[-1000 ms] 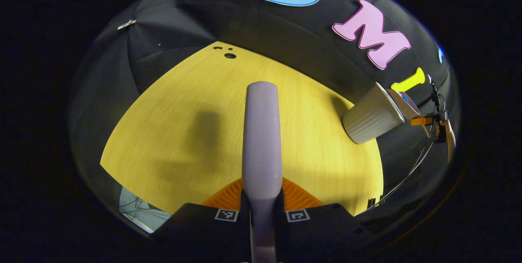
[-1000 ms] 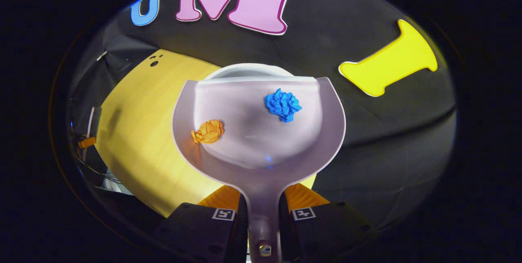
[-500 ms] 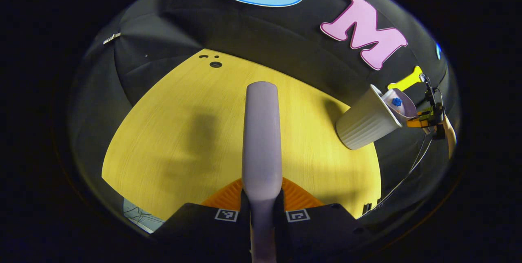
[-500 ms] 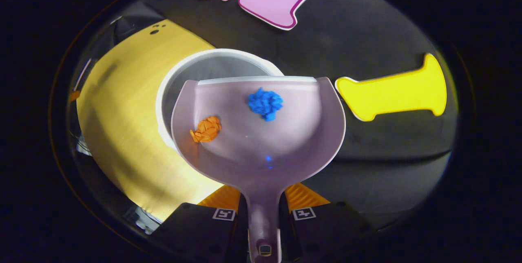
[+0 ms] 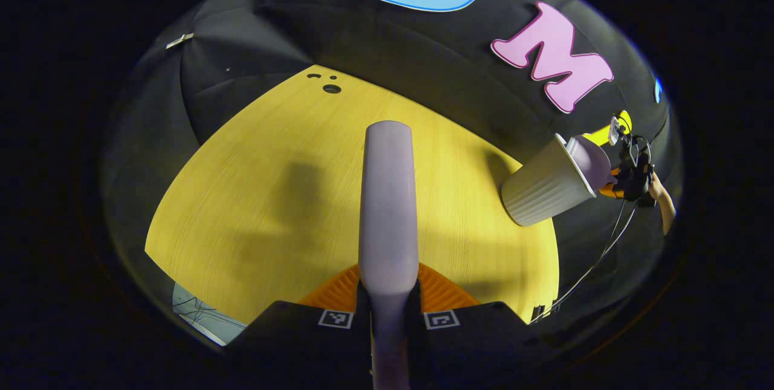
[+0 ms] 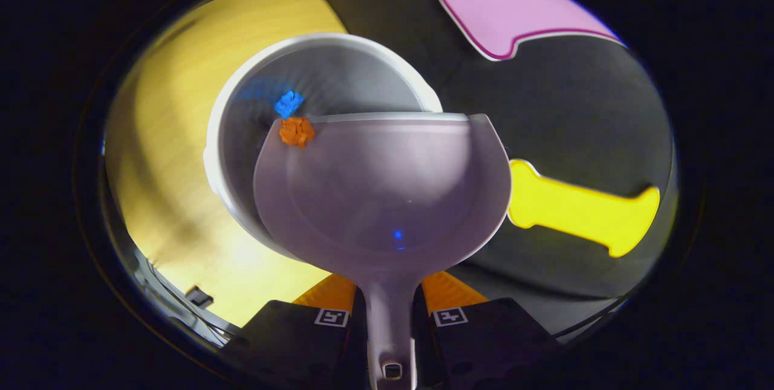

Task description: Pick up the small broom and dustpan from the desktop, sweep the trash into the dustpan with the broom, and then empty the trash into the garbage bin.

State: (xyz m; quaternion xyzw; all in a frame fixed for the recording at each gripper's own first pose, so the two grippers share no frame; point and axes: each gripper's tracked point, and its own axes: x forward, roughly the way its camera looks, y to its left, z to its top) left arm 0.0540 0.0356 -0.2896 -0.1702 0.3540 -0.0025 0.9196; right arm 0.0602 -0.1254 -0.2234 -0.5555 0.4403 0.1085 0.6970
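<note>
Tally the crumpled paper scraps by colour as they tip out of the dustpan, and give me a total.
Blue paper scrap: 1
Orange paper scrap: 1
Total: 2, both at the lip of the dustpan over the garbage bin.

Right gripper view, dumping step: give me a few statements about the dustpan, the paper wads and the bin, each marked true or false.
1. The dustpan is tipped over the open garbage bin. True.
2. The orange paper wad lies on the yellow desktop. False: it sits at the dustpan's front lip, over the bin's mouth.
3. The blue paper wad is past the dustpan's lip, inside the bin's opening. True.
4. The right gripper is open and holds nothing. False: its fingers clamp the dustpan's handle.
5. The left gripper grips the broom, held over the desktop. True.
6. The bin lies on its side. False: in the left gripper view it stands on its base at the desktop's edge.
</note>
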